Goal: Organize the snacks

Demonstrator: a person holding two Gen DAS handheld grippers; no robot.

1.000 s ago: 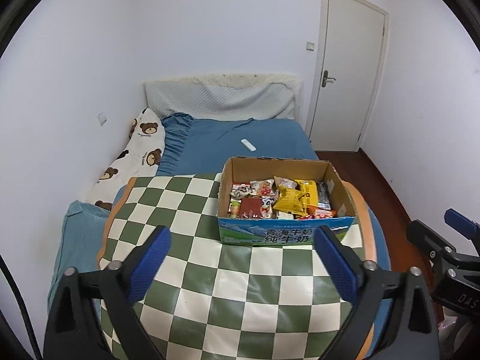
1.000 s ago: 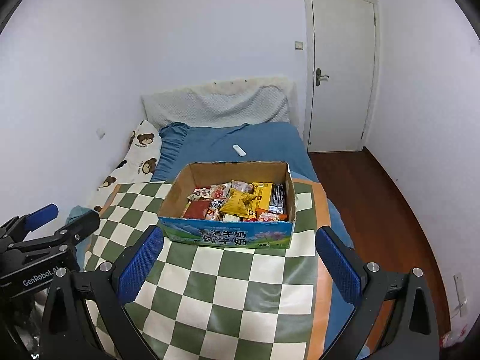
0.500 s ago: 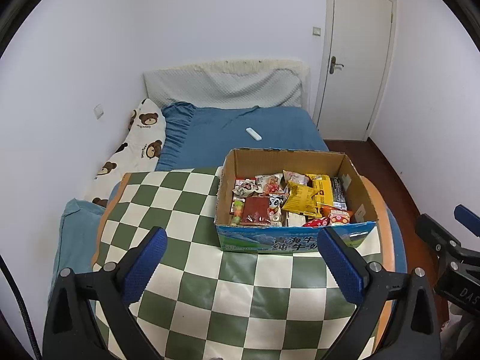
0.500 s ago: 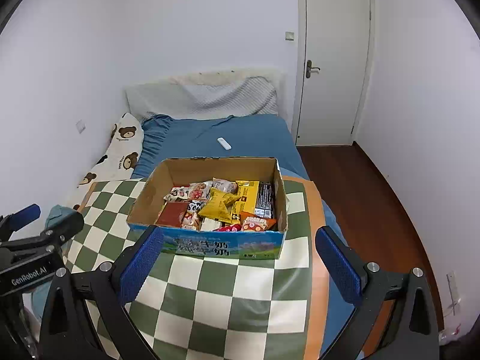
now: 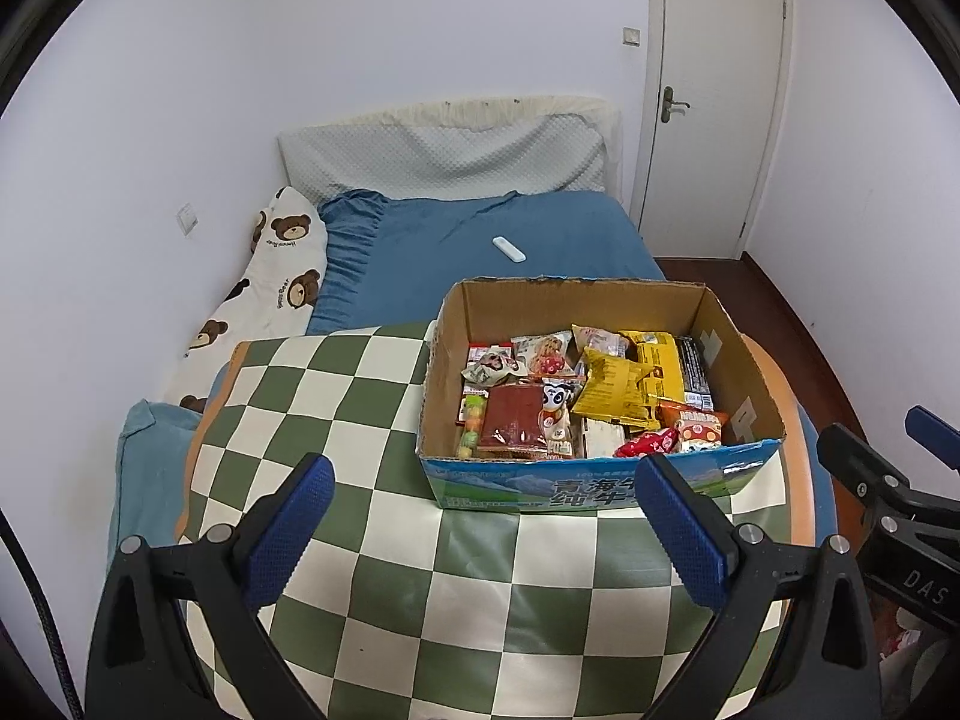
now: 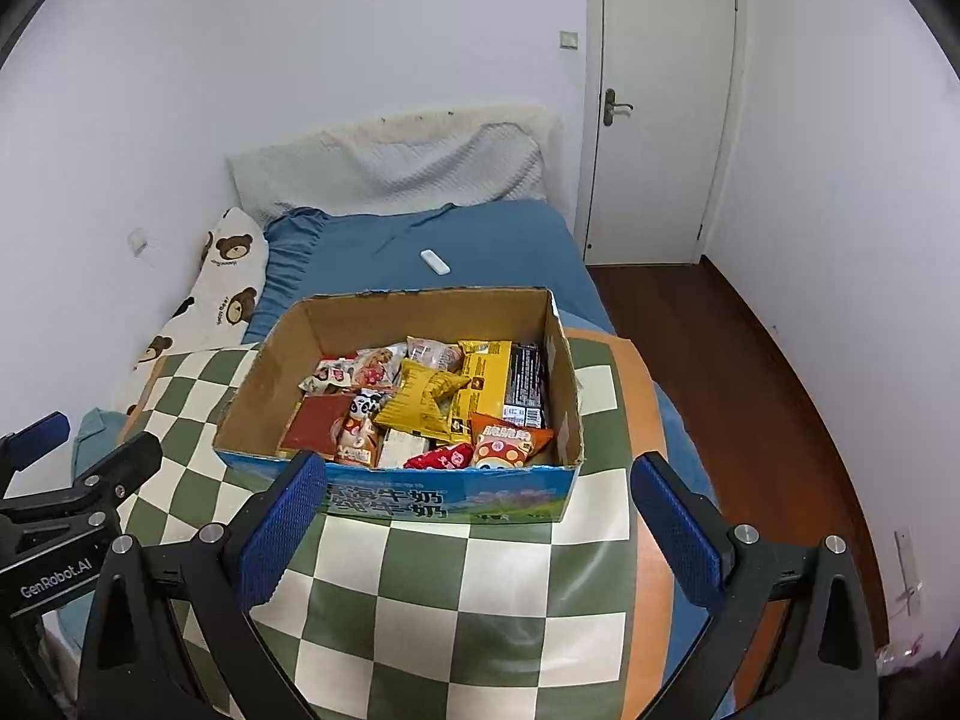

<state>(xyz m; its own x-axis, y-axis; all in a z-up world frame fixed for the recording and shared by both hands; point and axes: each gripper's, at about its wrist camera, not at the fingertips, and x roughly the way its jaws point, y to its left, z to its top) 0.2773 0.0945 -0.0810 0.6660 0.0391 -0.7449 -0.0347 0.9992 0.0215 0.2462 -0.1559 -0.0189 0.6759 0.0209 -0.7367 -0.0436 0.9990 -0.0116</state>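
1. The cardboard box (image 5: 600, 480) stood ahead of both tongs on the green-and-white checked cloth (image 5: 336, 396), its open top up and its printed long side turned toward them. Its long axis ran across the tongs' line of reach, not along it.

2. All the snacks I could see lay inside that box, packed in a loose jumble: a crumpled yellow bag (image 5: 615, 387) near the middle, a flat red-brown packet (image 5: 513, 420) toward the left tongs' side, an orange packet (image 6: 507, 441) against the near wall on the right tongs' side. None lay on the cloth around it.

3. The left gripper (image 5: 480, 534) was spread wide and held nothing. The box sat ahead and off to its right, so that only its right finger lined up with the near wall.

4. The right gripper (image 6: 474, 531) was likewise spread wide and empty. From it the box lay ahead and a little left, the near wall spanning most of the gap between its fingers.

5. By my eye the right tongs were the squarer to the box, so the yellow and orange packets looked easier for them, and the red-brown packet easier for the left.

6. Snacks heaped in a box would suit either a box waiting to be sorted or one just filled; I could not tell which.
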